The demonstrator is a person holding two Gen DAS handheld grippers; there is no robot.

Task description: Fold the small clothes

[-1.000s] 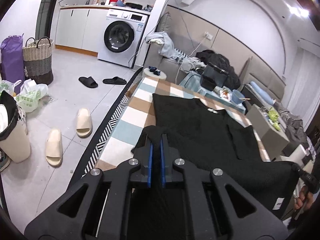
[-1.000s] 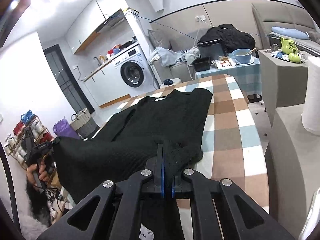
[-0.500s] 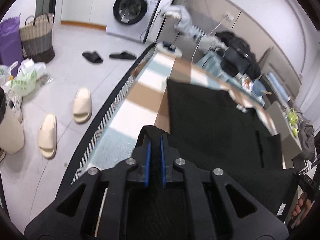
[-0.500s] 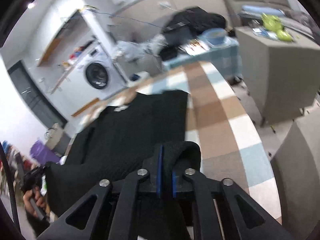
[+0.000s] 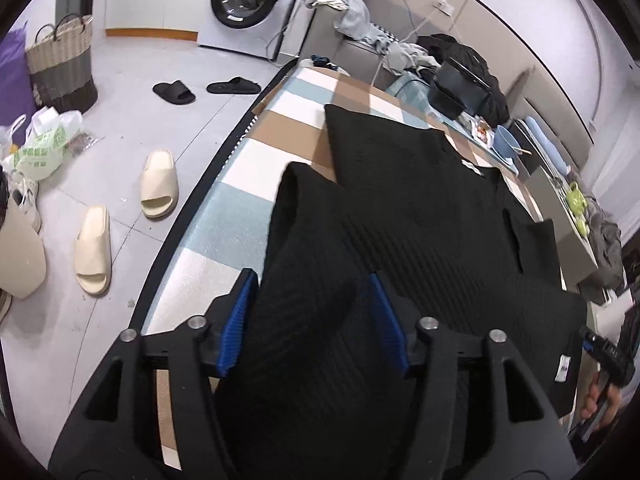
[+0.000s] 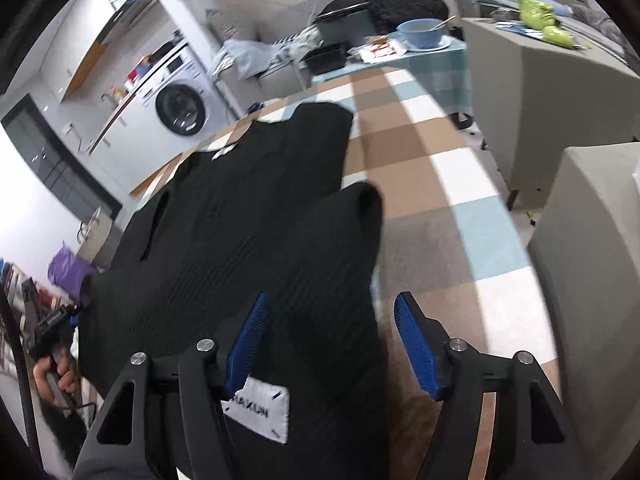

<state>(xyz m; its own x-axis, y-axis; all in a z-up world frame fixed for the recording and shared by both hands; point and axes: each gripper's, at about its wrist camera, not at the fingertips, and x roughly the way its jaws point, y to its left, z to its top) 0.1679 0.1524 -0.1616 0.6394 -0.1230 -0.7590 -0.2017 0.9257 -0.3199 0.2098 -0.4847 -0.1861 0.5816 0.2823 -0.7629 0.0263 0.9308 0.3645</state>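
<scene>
Left gripper (image 5: 312,316): jaws wide, straddling loose fabric.
Right gripper (image 6: 334,340): jaws wide.
Black knit garment (image 5: 420,216): on checked table (image 5: 256,184), extending toward 12 o'clock.

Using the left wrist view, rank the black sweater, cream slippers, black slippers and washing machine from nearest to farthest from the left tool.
1. Black sweater, between the left tool's fingers.
2. Cream slippers, floor, left.
3. Black slippers, floor, farther back.
4. Washing machine, far wall.
</scene>
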